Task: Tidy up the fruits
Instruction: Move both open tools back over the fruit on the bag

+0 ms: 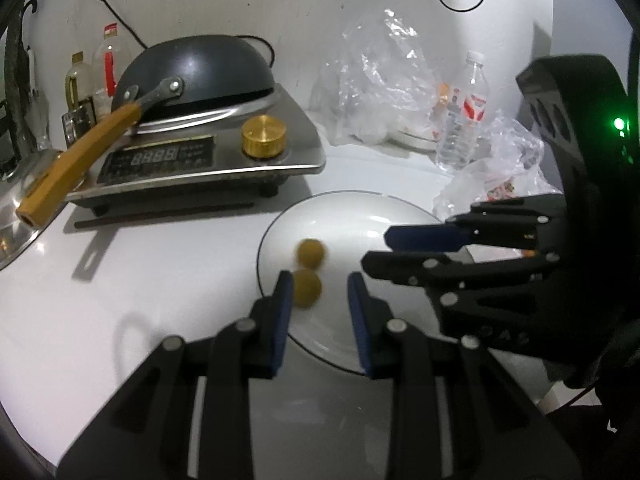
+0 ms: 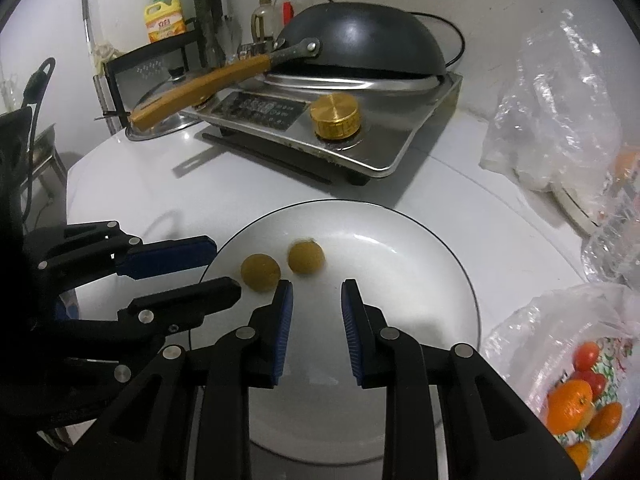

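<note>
Fruits, two small brown longan-like ones (image 2: 260, 273) (image 2: 306, 256), lie apart on the white plate (image 2: 440, 252) as sorted, while the left gripper (image 1: 318, 285) and right gripper (image 2: 316, 292) hover above, jaws narrowed and empty, the bag of oranges (image 2: 572, 404) waiting beside.

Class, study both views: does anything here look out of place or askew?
Yes. The black wok sits upside down and tilted on the induction cooker, its wooden handle jutting out past the cooker's edge.

left claw (image 1: 318, 280) empty, right claw (image 2: 316, 288) empty, both angled downward
</note>
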`<state>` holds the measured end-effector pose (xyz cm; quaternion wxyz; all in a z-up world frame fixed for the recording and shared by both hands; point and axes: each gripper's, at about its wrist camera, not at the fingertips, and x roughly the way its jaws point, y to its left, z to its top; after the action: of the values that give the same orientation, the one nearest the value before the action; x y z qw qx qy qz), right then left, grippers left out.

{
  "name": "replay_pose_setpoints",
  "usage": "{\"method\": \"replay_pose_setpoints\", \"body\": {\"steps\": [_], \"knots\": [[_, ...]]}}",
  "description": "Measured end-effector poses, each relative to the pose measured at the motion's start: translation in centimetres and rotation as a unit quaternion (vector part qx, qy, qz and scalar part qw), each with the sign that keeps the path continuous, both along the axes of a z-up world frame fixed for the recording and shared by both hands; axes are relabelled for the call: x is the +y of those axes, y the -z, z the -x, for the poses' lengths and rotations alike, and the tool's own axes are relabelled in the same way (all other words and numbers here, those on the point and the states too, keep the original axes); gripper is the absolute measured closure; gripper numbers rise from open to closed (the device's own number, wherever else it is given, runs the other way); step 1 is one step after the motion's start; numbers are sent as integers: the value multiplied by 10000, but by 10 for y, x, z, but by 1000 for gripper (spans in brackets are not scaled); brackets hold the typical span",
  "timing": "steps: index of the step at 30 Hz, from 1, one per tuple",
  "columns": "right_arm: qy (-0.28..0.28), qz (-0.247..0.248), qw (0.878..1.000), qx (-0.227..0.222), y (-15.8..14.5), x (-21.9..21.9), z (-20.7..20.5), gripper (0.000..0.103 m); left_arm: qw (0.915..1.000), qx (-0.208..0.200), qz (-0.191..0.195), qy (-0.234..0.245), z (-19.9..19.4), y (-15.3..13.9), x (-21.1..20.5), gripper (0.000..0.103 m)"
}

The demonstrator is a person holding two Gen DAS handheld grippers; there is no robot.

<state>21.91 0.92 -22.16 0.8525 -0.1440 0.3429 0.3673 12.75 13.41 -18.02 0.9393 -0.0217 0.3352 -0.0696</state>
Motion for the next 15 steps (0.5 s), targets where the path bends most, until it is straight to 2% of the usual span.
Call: {"method": "replay_pose_setpoints", "body": {"steps": [9,13,15], "knots": [[129,-173,9997,-115,-15,-27,21,76,9998,-105,-144,-9,17,-14,-18,70],[182,-218,9994,-180,-20,-39,30,76,9997,-196,-142,-26,25,-21,-25,55],[195,-237,9993,-206,-23,-45,33,76,9997,-221,-138,-17,28,-24,-29,55]]}}
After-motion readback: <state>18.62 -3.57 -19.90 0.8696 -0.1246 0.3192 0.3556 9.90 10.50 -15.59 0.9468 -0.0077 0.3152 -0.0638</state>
